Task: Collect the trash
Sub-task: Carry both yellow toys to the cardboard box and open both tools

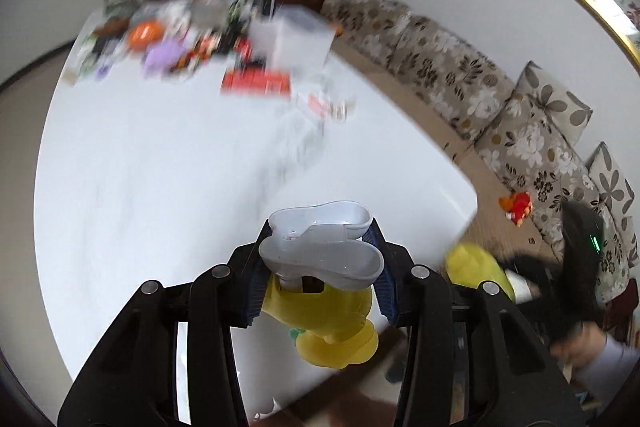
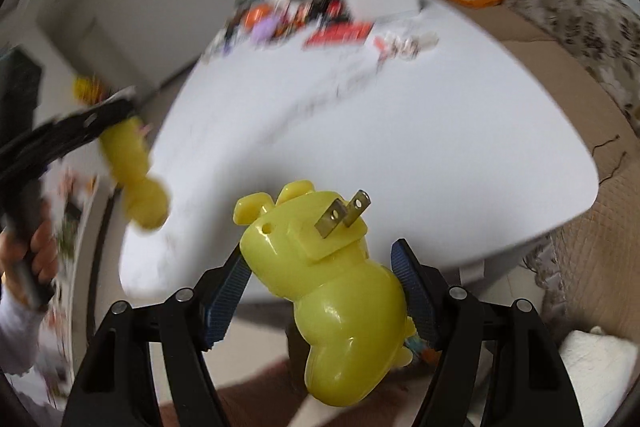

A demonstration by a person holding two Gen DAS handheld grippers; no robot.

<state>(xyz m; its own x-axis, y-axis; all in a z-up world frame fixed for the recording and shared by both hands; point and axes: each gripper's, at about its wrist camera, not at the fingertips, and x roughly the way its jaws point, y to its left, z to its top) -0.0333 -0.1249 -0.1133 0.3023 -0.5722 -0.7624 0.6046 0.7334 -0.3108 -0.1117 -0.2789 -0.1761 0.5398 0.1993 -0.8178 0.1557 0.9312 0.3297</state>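
Observation:
My left gripper is shut on a yellow duck-shaped toy with white plastic feet, held over the near edge of the white table. My right gripper is shut on a yellow plastic plug-in night light with two metal prongs pointing up, held in front of the table's near edge. The left gripper and its yellow toy show blurred at the left of the right wrist view. The right gripper's yellow piece shows at the right of the left wrist view.
A blurred heap of clutter, a white box, a red packet and small wrappers lie at the table's far end. A floral sofa runs along the right, with a red toy on it.

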